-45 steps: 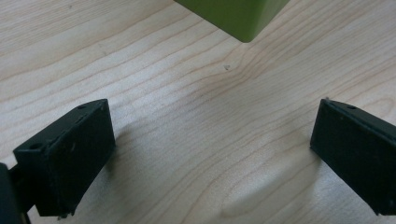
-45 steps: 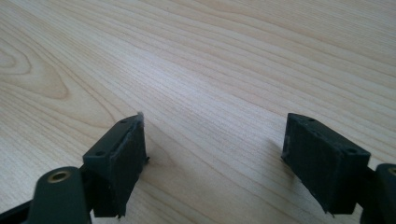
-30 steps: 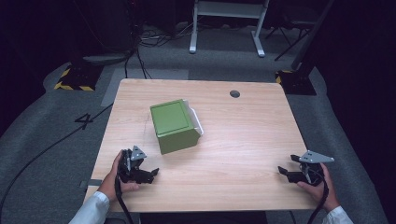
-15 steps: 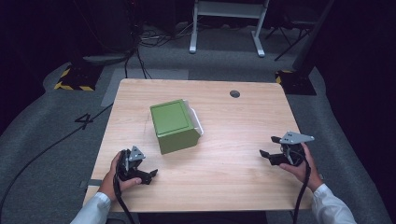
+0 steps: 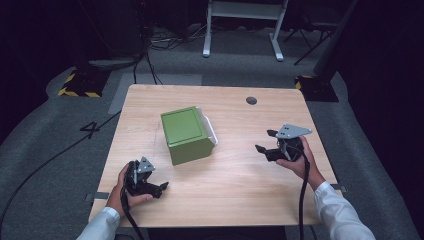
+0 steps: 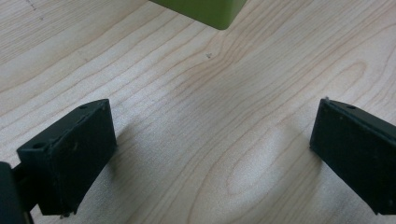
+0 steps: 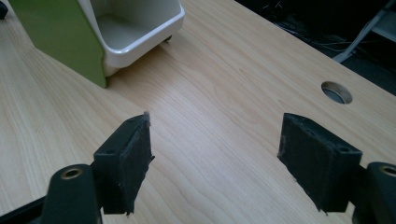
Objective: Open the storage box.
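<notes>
- The green box (image 5: 186,134) lies tipped on its side near the middle of the table (image 5: 240,190), green face up, its white inner bin (image 7: 133,28) opening toward the right side of the table.
- The right gripper (image 5: 266,142) hangs above the table to the right of the box, well apart from it, with nothing between its fingers (image 7: 126,163); they have just been closing a little yet are far from clenched.
- In the right gripper view the fingers point at the white rim (that mouth faces this hand, so it looks like the natural place to take hold).
- The left gripper (image 5: 161,187) sits low by the near-left edge, fingers (image 6: 70,154) spread wide and empty, bare wood between them.
- In the left gripper view a green corner (image 6: 205,11) shows just ahead, so that hand seems parked ready to brace the box from its closed side.
- A round cable hole (image 5: 251,100) sits at the far right, clear of the work.
</notes>
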The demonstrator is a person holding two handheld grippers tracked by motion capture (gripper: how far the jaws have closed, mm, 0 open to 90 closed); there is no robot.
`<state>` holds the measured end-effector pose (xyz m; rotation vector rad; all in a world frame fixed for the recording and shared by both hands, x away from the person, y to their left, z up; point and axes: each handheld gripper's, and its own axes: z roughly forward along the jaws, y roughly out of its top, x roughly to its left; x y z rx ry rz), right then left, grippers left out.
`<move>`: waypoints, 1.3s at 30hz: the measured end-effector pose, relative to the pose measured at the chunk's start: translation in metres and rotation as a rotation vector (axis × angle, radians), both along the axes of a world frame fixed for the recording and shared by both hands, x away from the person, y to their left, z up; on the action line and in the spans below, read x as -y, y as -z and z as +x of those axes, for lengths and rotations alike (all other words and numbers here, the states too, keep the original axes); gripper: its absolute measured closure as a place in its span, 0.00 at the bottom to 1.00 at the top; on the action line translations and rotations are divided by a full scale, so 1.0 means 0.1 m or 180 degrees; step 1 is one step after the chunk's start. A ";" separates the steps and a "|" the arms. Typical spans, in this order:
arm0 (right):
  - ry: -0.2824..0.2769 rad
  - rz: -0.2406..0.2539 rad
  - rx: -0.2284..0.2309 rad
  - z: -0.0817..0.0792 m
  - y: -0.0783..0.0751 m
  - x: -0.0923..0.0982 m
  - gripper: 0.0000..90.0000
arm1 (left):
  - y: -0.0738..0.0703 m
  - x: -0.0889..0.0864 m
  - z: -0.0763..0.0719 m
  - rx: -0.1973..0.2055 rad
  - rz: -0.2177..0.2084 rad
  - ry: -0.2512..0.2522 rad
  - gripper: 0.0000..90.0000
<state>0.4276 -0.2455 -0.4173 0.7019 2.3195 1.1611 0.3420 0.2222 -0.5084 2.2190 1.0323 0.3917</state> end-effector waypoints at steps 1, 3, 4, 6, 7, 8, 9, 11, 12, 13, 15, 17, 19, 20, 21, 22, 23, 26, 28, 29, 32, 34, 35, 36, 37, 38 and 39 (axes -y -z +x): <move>-0.0010 0.0019 -0.0016 0.02 -0.01 -0.03 0.28 | 0.00 0.00 0.00 -0.0001 -0.0002 -0.0001 0.01; -0.0024 0.0015 -0.0011 0.07 -0.01 -0.11 0.28 | 0.00 0.00 0.00 0.0000 -0.0001 0.0000 0.01; -0.0029 0.0011 -0.0016 0.08 -0.01 -0.13 0.28 | 0.00 0.00 0.00 0.0000 -0.0001 0.0000 0.01; -0.0049 0.0002 -0.0021 0.13 -0.01 -0.20 0.29 | 0.00 0.00 0.00 -0.0006 0.0001 -0.0001 0.01; -0.0047 0.0001 -0.0022 0.14 -0.01 -0.23 0.29 | 0.00 0.00 0.00 -0.0003 -0.0003 -0.0001 0.01; -0.0055 0.0003 -0.0017 0.16 -0.02 -0.26 0.29 | 0.00 0.00 0.00 -0.0006 0.0000 -0.0001 0.01; -0.0066 0.0008 -0.0002 0.18 -0.02 -0.29 0.30 | 0.00 0.00 0.00 -0.0002 -0.0002 -0.0002 0.01; -0.0068 -0.0040 0.0008 0.22 -0.03 -0.35 0.31 | 0.00 0.00 0.00 -0.0001 -0.0001 -0.0001 0.01; -0.0073 -0.0042 0.0004 0.24 -0.04 -0.39 0.31 | 0.00 0.00 0.00 -0.0001 0.0000 -0.0002 0.01; -0.0090 -0.0038 0.0005 0.25 -0.05 -0.42 0.31 | 0.00 0.00 0.00 -0.0003 0.0004 -0.0003 0.01; -0.0090 -0.0044 0.0035 0.28 -0.07 -0.47 0.32 | 0.00 0.00 0.00 -0.0001 0.0000 -0.0004 0.01; -0.0114 -0.0008 0.0015 0.31 -0.09 -0.54 0.33 | 0.00 0.00 0.00 -0.0001 0.0000 -0.0005 0.01; -0.0123 0.0017 0.0011 0.35 -0.10 -0.60 0.34 | 0.00 0.00 0.00 -0.0001 0.0000 -0.0005 0.01; -0.0133 0.0036 -0.0003 0.37 -0.10 -0.64 0.35 | 0.00 0.00 0.00 -0.0003 0.0002 -0.0004 0.01; -0.0144 0.0042 -0.0012 0.39 -0.10 -0.67 0.35 | 0.00 0.00 0.00 0.0000 0.0000 -0.0004 0.01; -0.0149 0.0043 -0.0024 0.42 -0.10 -0.72 0.35 | 0.00 0.00 0.00 -0.0004 0.0003 -0.0004 0.01; -0.0161 0.0051 -0.0036 0.43 -0.09 -0.75 0.36 | 0.00 0.00 0.00 -0.0006 0.0004 -0.0006 0.01; -0.0219 0.0056 -0.0072 0.47 -0.07 -0.85 0.36 | 0.00 0.00 -0.01 -0.0006 0.0004 -0.0011 0.01; -0.0271 -0.0050 -0.0088 0.51 -0.01 -1.00 0.36 | 0.00 0.00 -0.01 -0.0003 0.0001 -0.0013 0.01; -0.0292 -0.0081 -0.0095 0.52 0.00 -1.05 0.36 | 0.00 0.00 -0.01 -0.0003 0.0001 -0.0013 0.01; -0.0348 -0.0030 -0.0157 0.58 0.04 -1.18 0.37 | 0.00 0.00 -0.01 -0.0002 0.0000 -0.0012 0.01; -0.0372 -0.0039 -0.0186 0.61 0.05 -1.24 0.38 | 0.00 0.00 -0.01 -0.0002 0.0000 -0.0012 0.01; -0.0388 -0.0058 -0.0192 0.62 0.06 -1.28 0.38 | 0.00 0.00 -0.01 0.0000 0.0001 -0.0011 0.01; -0.0392 -0.0067 -0.0199 0.63 0.07 -1.31 0.39 | 0.00 0.00 -0.01 -0.0002 0.0001 -0.0012 0.01; -0.0384 -0.0074 -0.0208 0.65 0.09 -1.34 0.39 | 0.00 0.00 -0.01 -0.0002 0.0000 -0.0013 0.01; -0.0382 -0.0091 -0.0217 0.66 0.10 -1.36 0.39 | 0.00 0.00 -0.01 -0.0001 0.0005 -0.0009 0.01; -0.0367 -0.0108 -0.0240 0.68 0.14 -1.38 0.40 | 0.00 0.00 -0.01 -0.0003 0.0011 -0.0008 0.01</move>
